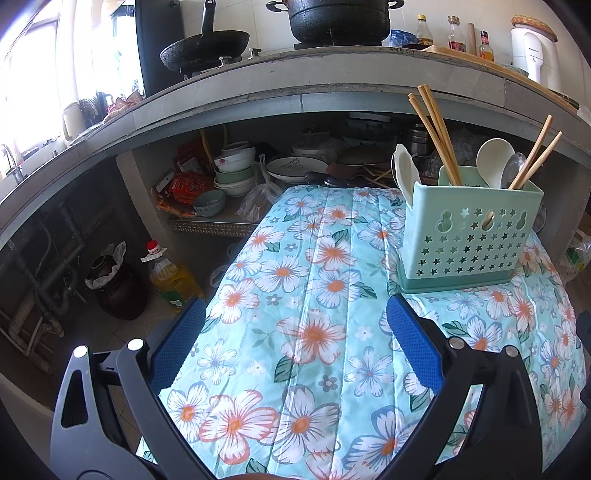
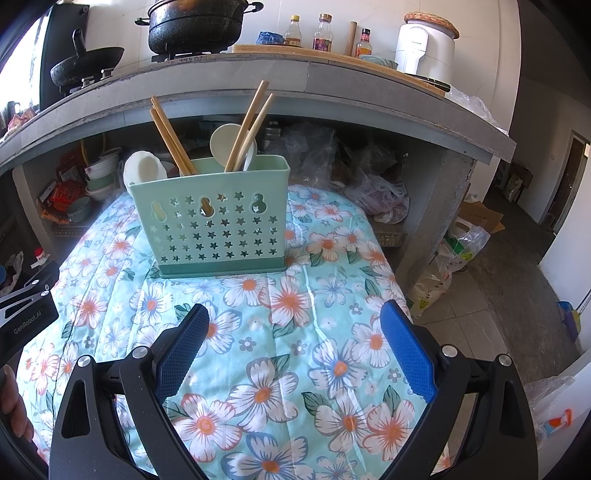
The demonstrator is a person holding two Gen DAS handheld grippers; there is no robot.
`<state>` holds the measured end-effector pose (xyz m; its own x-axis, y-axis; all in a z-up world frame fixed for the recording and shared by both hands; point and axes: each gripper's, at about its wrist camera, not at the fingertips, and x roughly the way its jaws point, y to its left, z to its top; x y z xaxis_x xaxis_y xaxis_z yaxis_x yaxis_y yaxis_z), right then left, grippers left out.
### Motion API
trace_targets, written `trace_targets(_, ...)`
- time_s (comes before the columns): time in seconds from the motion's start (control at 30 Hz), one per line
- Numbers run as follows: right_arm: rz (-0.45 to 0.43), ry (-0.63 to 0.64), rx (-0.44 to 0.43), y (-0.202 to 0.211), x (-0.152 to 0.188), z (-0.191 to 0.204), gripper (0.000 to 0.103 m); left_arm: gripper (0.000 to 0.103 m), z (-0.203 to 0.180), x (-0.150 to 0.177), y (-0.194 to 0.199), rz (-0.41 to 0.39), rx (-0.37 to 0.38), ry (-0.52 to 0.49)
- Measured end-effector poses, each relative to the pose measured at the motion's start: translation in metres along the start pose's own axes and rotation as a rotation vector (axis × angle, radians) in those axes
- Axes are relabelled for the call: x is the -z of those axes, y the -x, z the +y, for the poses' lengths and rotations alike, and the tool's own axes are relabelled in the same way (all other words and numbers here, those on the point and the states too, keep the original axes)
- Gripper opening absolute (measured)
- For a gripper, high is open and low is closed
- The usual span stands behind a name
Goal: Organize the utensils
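A: Where is the holder?

B: The green holder [image 2: 212, 218] stands upright on the flowered cloth [image 2: 288, 332], in front of the concrete counter [image 2: 258, 79]. In the left wrist view the same holder [image 1: 469, 236] sits toward the far right of the cloth [image 1: 295, 295].

A: What is in it?

B: Two pairs of chopsticks [image 2: 171, 142] lean out of it, one pair tilted left, the other [image 2: 251, 125] tilted right. A white spoon [image 2: 144, 168] sticks up at the holder's left end, and another white spoon [image 2: 225, 142] rises behind the right-leaning pair. From the left wrist view there is also a clear spoon [image 1: 515, 168] beside that one.

A: And the claws?

B: The right gripper [image 2: 295, 332] hangs over the cloth in front of the holder, jaws spread wide, nothing between its blue pads [image 2: 408, 354]. The left gripper [image 1: 295, 332] is the same: jaws apart, empty, in front of the holder and to its left. Neither touches the holder.

A: Anything else near the holder?

B: Behind it, under the counter, bowls [image 1: 234, 173] are stacked on a shelf. On the counter above sit a black pot [image 2: 195, 22] and a wok [image 2: 88, 68].
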<state>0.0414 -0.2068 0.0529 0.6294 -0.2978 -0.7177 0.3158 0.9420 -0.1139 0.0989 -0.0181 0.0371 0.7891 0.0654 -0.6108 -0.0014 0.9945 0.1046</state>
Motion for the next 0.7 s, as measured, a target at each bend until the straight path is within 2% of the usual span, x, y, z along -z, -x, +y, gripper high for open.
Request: trace_targets(0.7,0.002,-0.004,-0.002,-0.0003,0.0006,-0.0009,0.091,0.094,-0.0018,0.0011,-0.0005,0.008,0.002,-0.001)
